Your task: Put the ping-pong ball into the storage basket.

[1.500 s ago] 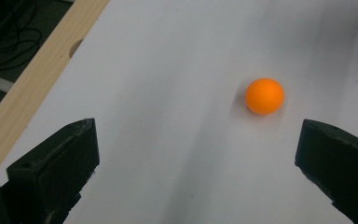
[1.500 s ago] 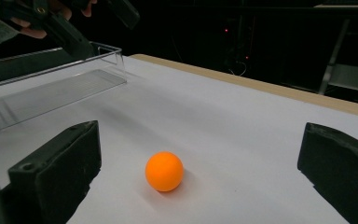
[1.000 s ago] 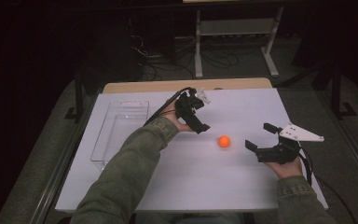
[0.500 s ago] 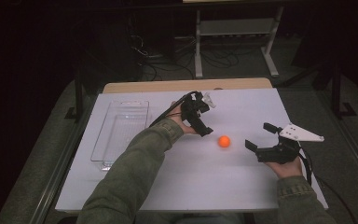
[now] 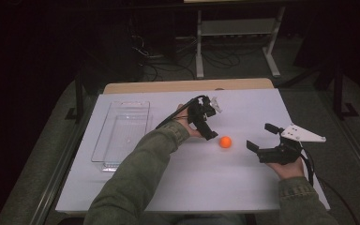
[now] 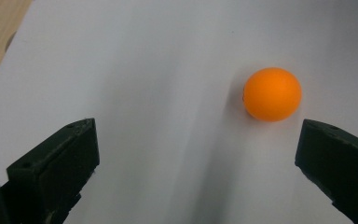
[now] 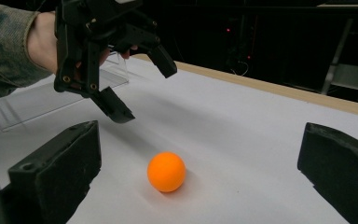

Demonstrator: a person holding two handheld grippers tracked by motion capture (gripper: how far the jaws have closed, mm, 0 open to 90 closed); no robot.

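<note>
high view: orange ball (image 5: 224, 141) lies free on the white table (image 5: 243, 103), between left gripper (image 5: 205, 123) and right gripper (image 5: 261, 139). left gripper view: jaws spread, ball just ahead (lined up for capture). right gripper view: jaws spread, empty.

The ball (image 6: 272, 94) looks smooth, matt orange plastic. Beside it the worktop (image 5: 243, 105) is matt white, edged in bare wood; the tray (image 5: 122, 132) is clear glossy plastic.

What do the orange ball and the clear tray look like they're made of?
Ball: probably smooth matte plastic, like a ping-pong ball; even colour, soft sheen, a faint mark or seam in the left gripper view. Tray: clear hard plastic, likely acrylic; see-through walls with glinting edges.
</note>
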